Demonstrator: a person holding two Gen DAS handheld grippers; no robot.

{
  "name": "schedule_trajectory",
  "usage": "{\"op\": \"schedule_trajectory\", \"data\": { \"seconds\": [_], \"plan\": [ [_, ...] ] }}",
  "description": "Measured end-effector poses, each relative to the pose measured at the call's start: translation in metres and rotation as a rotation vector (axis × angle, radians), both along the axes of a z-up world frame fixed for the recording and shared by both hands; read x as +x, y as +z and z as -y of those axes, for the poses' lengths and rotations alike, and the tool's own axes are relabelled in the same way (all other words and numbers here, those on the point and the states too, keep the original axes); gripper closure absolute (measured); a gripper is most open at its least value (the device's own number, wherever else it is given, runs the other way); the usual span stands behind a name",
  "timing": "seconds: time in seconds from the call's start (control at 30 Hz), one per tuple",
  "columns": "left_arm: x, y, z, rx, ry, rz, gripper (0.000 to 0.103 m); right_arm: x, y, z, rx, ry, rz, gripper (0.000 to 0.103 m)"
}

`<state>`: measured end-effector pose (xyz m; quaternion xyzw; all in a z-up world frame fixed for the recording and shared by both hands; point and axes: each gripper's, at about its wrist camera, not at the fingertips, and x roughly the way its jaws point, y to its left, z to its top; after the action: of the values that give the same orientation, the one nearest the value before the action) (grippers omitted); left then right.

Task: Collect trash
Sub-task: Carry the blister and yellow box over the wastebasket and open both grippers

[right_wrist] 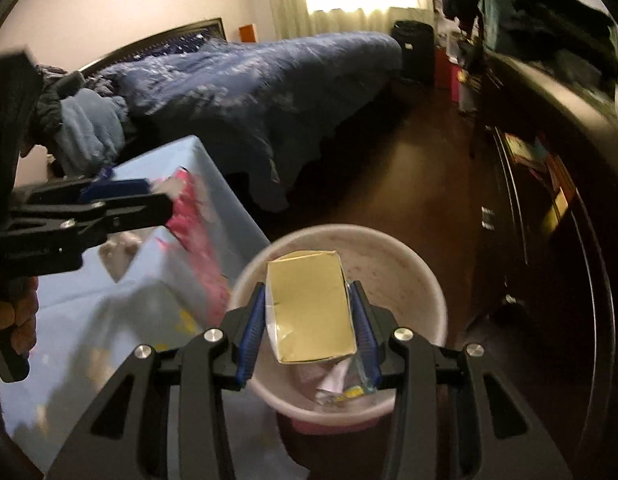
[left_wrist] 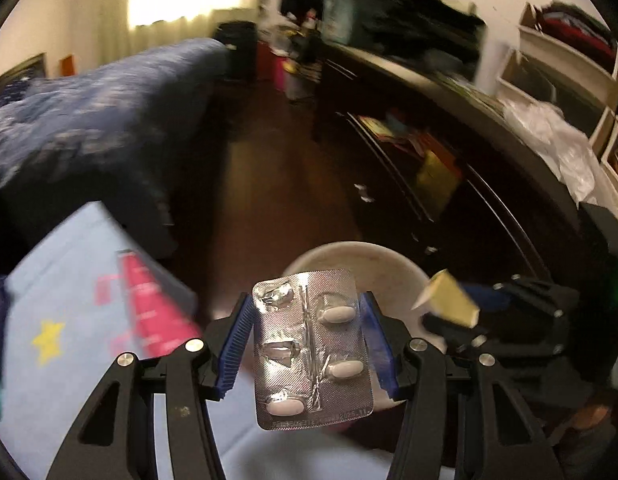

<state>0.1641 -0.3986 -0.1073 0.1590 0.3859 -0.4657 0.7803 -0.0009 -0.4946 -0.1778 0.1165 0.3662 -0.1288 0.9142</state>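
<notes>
My left gripper is shut on a silver blister pack that holds three white pills and some burst pockets. It hangs near the rim of a white waste bin. My right gripper is shut on a small yellow carton and holds it over the bin, which has crumpled wrappers at its bottom. The right gripper with the carton also shows in the left wrist view. The left gripper shows at the left of the right wrist view.
A table with a light blue cloth stands left of the bin, with a pink item on it. A bed with a dark blue quilt lies behind. A dark dresser with cluttered shelves runs along the right. Brown floor lies between.
</notes>
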Motion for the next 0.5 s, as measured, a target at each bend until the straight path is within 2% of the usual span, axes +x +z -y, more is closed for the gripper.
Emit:
{"op": "schedule_trajectory", "data": {
  "seconds": [0.13, 0.37, 0.43, 0.5],
  "plan": [
    [0.001, -0.013, 0.028, 0.023, -0.028, -0.026, 0.048, 0.003, -0.016, 0.016, -0.011, -0.039, -0.017, 0.06],
    [0.012, -0.023, 0.045, 0.03, -0.017, -0.063, 0.049, 0.006, -0.025, 0.033, 0.021, -0.071, 0.011, 0.054],
    [0.015, -0.024, 0.047, 0.02, -0.015, -0.078, 0.046, 0.007, -0.023, 0.033, 0.017, -0.074, 0.015, 0.05],
    [0.015, -0.025, 0.049, 0.018, -0.012, -0.081, 0.036, 0.007, -0.024, 0.035, 0.016, -0.076, 0.018, 0.049]
  ]
}}
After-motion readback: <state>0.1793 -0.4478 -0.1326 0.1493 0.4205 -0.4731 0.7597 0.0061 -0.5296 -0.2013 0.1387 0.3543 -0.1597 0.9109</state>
